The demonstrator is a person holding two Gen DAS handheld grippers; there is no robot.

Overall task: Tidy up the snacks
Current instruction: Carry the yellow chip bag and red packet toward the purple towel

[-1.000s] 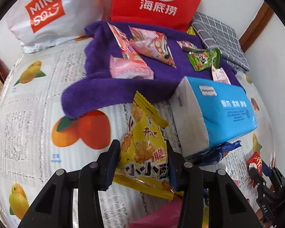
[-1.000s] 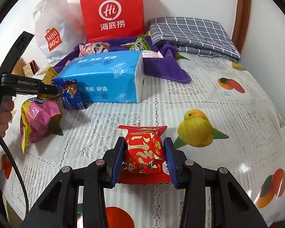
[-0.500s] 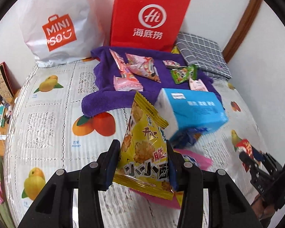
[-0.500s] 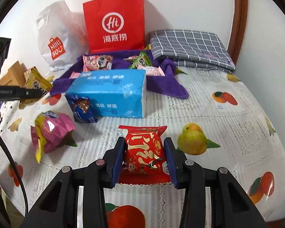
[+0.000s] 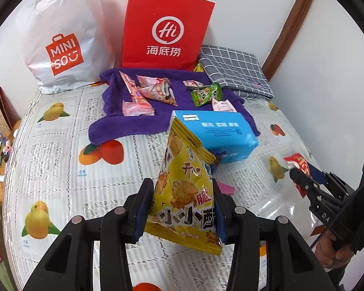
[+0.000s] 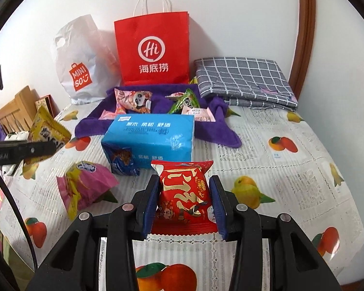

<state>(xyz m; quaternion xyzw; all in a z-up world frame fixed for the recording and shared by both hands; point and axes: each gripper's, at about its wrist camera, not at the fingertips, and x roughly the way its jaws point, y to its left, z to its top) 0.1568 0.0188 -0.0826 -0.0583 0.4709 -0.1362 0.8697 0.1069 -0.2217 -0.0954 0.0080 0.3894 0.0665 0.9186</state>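
- Left tongs (image 5: 180, 209): we see them clamped on the lower part of a yellow snack packet (image 5: 185, 191), which stands upright between the pads, clear of the tabletop (image 5: 60, 160); we judge it is held aloft for carrying.
- Right tongs (image 6: 185, 206): closed on a red snack packet (image 6: 184, 194), gripped by its two sides with the printed face up, also lifted off the surface.
- Landmark, the blue tissue pack (image 6: 150, 138): both held packets hang on its near side. A small dark-blue packet (image 6: 122, 163) leans against its near face; a pink-and-yellow bag (image 6: 83, 189) lies near it, to the left in the right wrist view.
- Beyond the tissue pack lies a purple towel (image 5: 133, 123) bearing several pink and green packets; we take it as the likely collecting place.
- Obstruction: the tissue pack sits between the tongs and the towel, so we expect any path there to pass over or around it.
- Behind the towel stand a red paper bag (image 5: 165, 31) and a white plastic bag (image 5: 60, 38); a folded grey checked cloth (image 6: 245, 82) lies beside them.
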